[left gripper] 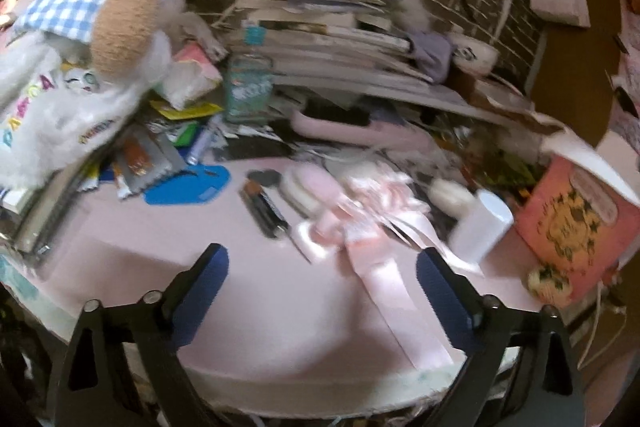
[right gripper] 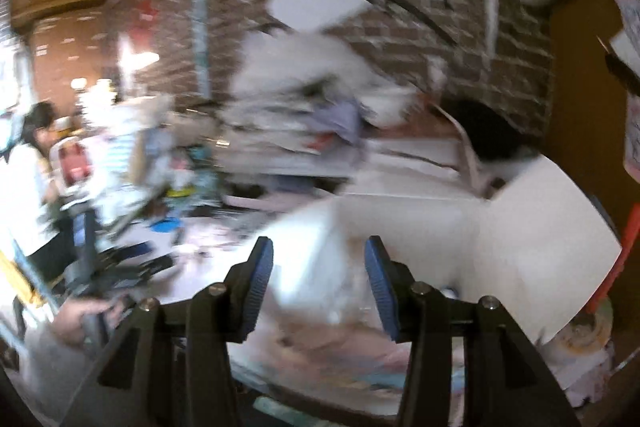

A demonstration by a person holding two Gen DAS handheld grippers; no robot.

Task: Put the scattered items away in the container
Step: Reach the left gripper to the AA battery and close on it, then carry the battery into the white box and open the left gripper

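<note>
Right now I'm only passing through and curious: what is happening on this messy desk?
A person is tidying with two handheld grippers. The left gripper is open and empty above the pale pink desk surface, near a pink satin ribbon bow and a dark pen-like tool. The right gripper is open too; its view is badly blurred.
</note>
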